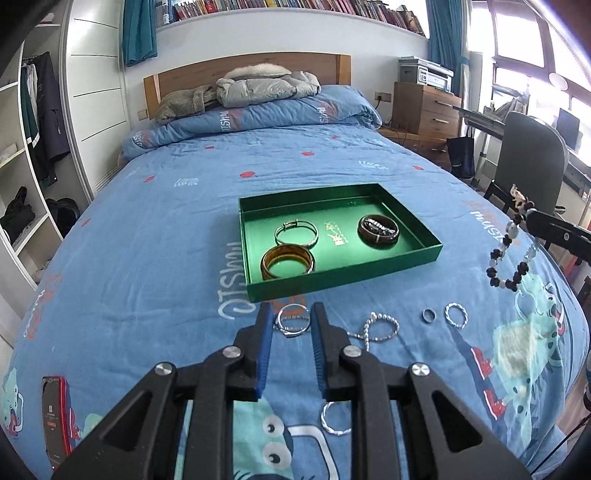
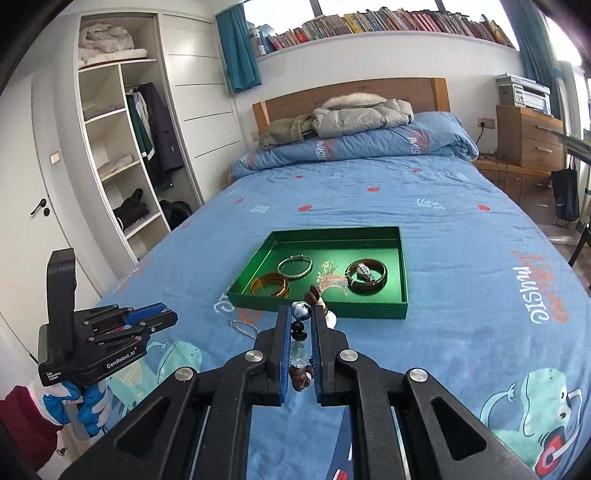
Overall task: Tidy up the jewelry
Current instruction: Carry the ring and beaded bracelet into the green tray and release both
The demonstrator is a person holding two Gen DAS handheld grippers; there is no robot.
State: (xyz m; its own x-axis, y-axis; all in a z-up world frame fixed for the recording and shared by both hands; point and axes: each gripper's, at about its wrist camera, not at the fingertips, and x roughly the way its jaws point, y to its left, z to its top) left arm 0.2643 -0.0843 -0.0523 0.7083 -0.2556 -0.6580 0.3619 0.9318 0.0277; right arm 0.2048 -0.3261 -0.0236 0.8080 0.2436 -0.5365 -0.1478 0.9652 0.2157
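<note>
The right gripper (image 2: pixel 300 317) clamps a beaded bracelet (image 2: pixel 300 332) above the bed (image 2: pixel 461 258), just before the green tray (image 2: pixel 317 308). The left gripper (image 1: pixel 291 314) hangs with fingers apart around a silver ring (image 1: pixel 293 320).

A grey puffer jacket (image 2: pixel 364 114) lies on the folded blue duvet (image 2: pixel 354 147) beside the wooden headboard (image 2: pixel 351 92). A printer (image 2: pixel 524 94) stands on the wooden drawer chest (image 2: pixel 528 134). Books (image 2: pixel 388 24) fill the high shelf.
</note>
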